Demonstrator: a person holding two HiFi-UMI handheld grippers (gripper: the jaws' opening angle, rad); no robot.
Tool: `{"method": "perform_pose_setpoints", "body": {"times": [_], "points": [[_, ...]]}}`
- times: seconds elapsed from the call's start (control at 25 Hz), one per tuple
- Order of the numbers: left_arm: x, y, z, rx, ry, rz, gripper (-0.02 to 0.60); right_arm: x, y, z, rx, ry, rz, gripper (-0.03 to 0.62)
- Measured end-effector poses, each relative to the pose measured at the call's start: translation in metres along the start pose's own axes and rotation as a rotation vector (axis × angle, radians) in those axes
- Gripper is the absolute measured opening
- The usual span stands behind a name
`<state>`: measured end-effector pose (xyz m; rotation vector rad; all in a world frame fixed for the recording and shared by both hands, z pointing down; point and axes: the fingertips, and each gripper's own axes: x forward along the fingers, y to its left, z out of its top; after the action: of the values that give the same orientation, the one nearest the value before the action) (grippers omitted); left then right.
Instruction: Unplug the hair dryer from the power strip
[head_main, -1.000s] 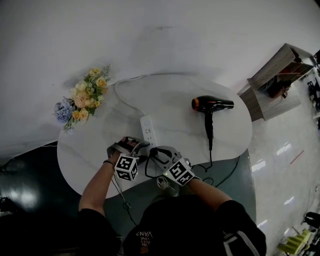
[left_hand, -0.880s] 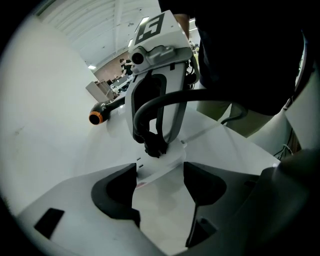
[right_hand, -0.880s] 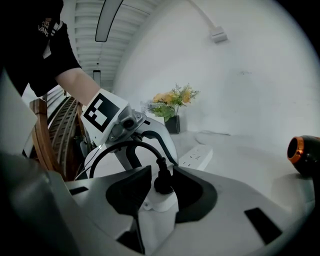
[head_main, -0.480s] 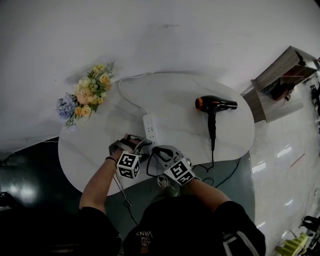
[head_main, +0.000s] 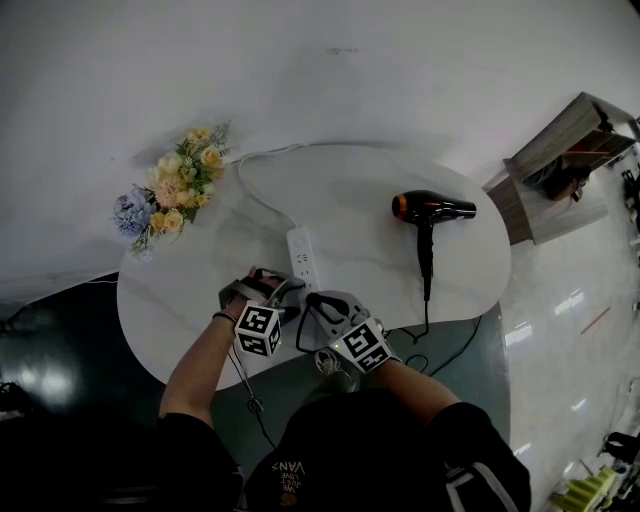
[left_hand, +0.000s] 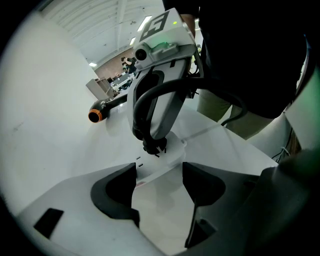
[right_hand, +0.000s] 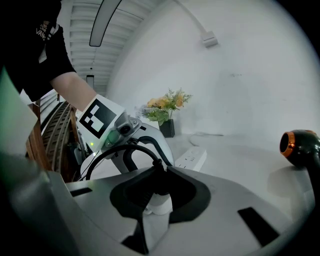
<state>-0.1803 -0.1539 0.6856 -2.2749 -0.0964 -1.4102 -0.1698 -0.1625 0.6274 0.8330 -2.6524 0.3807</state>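
Right hand-held gripper just closed onto plug; left hand-held gripper apart; prongs hidden.

Bare tabletop lies open between the power strip and hair dryer; flowers crowd the far-left rim.

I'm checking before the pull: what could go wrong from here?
The right gripper has just been closing on the plug; a shallow grip could slip off. The left gripper stands open astride the power strip, not clamping it, so the strip may lift with the plug.
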Motion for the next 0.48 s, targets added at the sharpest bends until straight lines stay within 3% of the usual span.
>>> {"method": "perform_pose_setpoints", "body": {"times": [0.48], "points": [[-0.001,0.001,0.001,-0.003,0.006,-0.001,0.305,-0.014,0.002,0.008,0.03,-0.031,-0.012,0.08]]}}
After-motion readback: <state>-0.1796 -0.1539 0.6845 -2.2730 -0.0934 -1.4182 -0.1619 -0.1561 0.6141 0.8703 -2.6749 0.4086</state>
